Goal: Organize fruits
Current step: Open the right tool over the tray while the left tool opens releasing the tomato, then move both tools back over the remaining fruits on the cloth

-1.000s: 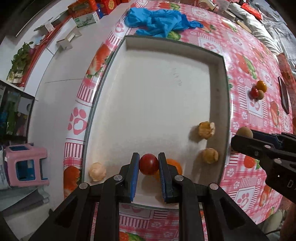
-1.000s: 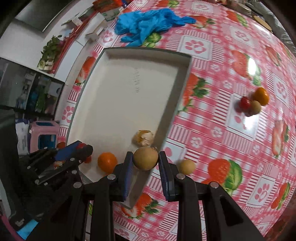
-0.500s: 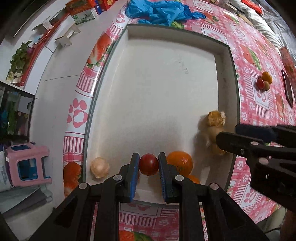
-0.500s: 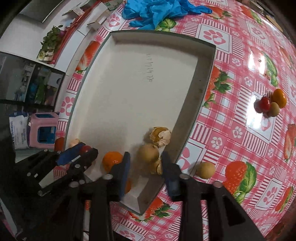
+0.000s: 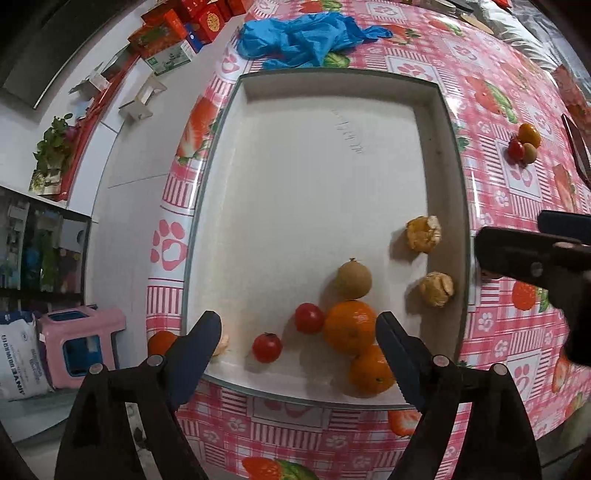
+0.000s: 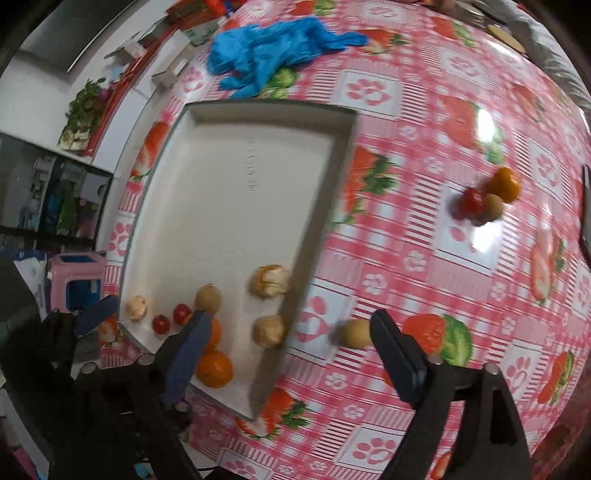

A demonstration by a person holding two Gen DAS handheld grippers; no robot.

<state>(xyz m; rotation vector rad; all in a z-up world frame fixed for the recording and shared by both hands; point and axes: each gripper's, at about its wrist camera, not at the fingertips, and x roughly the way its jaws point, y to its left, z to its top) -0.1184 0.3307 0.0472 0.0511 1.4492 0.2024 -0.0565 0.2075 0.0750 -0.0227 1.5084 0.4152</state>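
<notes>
A home dining area: a table (image 5: 491, 66) under a glossy pink strawberry-and-paw-print oilcloth, a crumpled blue plastic bag (image 5: 306, 37) at upper centre, red snack boxes (image 5: 173, 26) and leafy greens (image 5: 55, 140) along the ledge at upper left, a pink plastic stool (image 5: 81, 347) on the floor at lower left.

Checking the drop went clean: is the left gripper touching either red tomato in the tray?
Apart. The left wrist view shows the left gripper open, both tomatoes lying free between its fingers, white tray floor visible around them.
</notes>
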